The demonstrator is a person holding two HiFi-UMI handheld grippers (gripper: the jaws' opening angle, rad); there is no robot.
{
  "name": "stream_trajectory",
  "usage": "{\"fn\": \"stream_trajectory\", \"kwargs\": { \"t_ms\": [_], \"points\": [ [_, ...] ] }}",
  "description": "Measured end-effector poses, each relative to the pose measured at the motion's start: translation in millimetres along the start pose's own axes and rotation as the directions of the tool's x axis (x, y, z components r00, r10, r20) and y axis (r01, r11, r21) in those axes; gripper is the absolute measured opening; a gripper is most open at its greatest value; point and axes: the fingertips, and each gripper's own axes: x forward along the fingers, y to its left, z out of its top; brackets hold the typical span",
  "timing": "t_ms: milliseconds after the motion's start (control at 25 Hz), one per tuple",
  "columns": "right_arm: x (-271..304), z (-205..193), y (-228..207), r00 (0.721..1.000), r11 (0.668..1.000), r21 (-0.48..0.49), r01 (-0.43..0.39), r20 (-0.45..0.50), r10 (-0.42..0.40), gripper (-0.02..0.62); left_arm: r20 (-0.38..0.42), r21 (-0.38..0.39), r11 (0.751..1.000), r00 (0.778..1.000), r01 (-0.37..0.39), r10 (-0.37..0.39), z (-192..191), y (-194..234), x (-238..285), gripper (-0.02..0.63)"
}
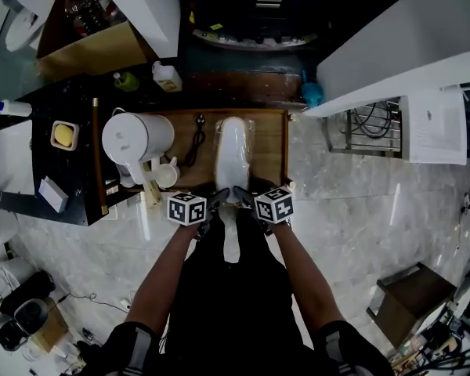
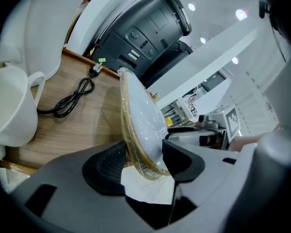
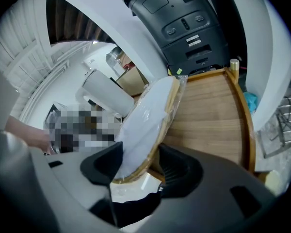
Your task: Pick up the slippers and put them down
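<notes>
The plastic-wrapped pair of white, tan-soled slippers (image 1: 233, 151) runs lengthwise over the wooden tray (image 1: 271, 143), pointing at its far edge. The left gripper (image 1: 216, 200) and right gripper (image 1: 244, 199), jaws wide, clamp its near end.

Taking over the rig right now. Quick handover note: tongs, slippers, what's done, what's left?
Left tongs: shut on the near end of the slippers.
Right tongs: shut on that same end, from the other side.
Slippers: one white pair in clear wrap, over the wooden tray.
Done: gripped by both tongs. I can't tell whether the far end is off the wood.
Left: put them down and open both tongs.
</notes>
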Motion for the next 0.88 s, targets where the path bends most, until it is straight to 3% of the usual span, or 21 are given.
{"fn": "stream_trajectory", "kwargs": {
  "t_ms": [360,560,880],
  "points": [
    [-30.9,1.8,19.4,1.000,1.000,-0.024,0.012,0.028,-0.011,0.241,0.017,0.026,0.999,1.000,0.024,-0.025,-0.5,-30.4,-16.7,0.239],
    [-54.6,0.7,38.0,0.998,0.995,-0.096,0.040,0.061,-0.034,0.241,0.030,0.025,0.999,0.999,0.033,-0.034,-5.6,-53.8,-30.9,0.239],
    [-79.5,10.4,59.1,0.996,0.993,-0.116,0.006,0.089,0.004,0.241,0.095,0.013,0.999,0.995,0.039,-0.040,-1.4,-79.8,-53.3,0.239]
  ]
}}
